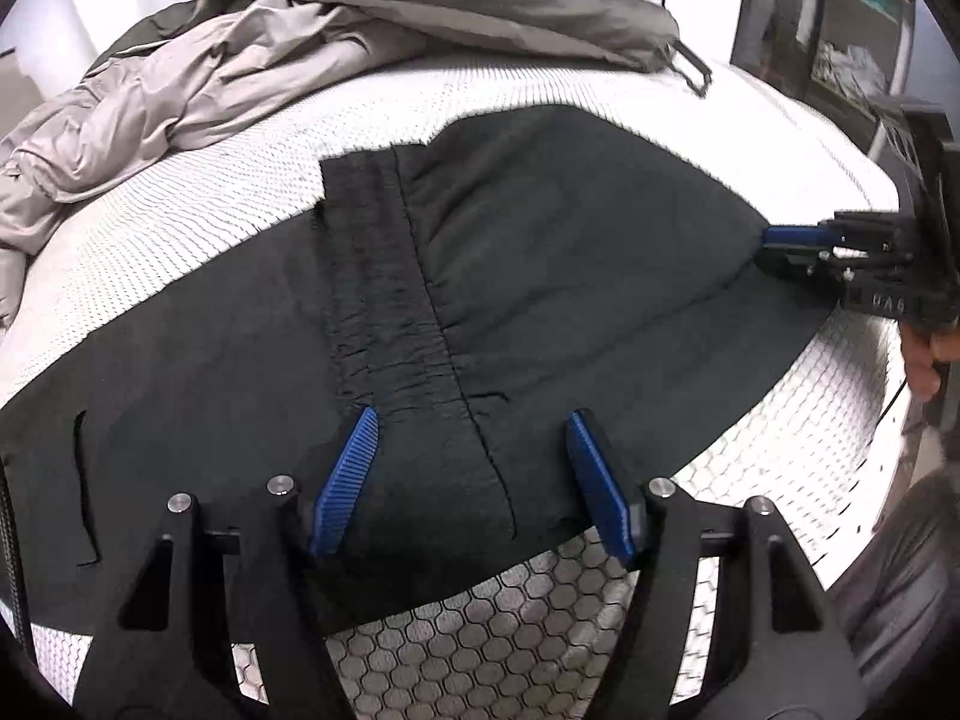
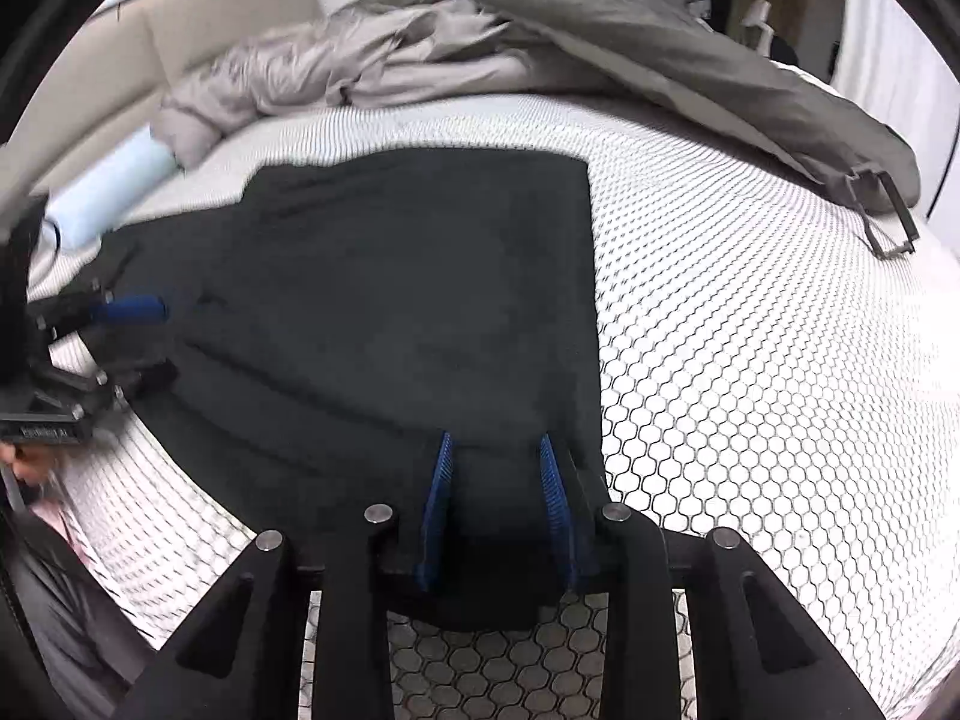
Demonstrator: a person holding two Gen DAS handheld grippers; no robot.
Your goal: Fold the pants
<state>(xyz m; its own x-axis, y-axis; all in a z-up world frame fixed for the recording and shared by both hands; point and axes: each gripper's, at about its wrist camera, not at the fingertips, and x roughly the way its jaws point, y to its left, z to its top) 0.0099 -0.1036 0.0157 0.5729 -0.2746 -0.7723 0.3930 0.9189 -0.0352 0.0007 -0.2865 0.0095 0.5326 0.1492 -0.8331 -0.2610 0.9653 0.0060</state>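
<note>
Black pants (image 1: 540, 252) lie folded over on the white honeycomb mattress (image 1: 540, 618), with the elastic waistband (image 1: 384, 276) showing in the left wrist view. My left gripper (image 1: 474, 426) is open, its blue pads (image 1: 345, 480) astride the near edge of the pants by the waistband. My right gripper (image 2: 498, 450) is open, its blue pads (image 2: 438, 498) either side of the fabric at the pants' near edge (image 2: 420, 300). The right gripper also shows in the left wrist view (image 1: 774, 243) at the pants' right end. The left gripper shows in the right wrist view (image 2: 156, 339) at the left.
A crumpled beige and grey duvet (image 1: 240, 60) lies across the far side of the bed (image 2: 480, 30). A light blue roll (image 2: 114, 186) sits at the far left. A dark strap buckle (image 2: 888, 222) hangs from the grey cover. A beige headboard (image 2: 198, 18) stands behind.
</note>
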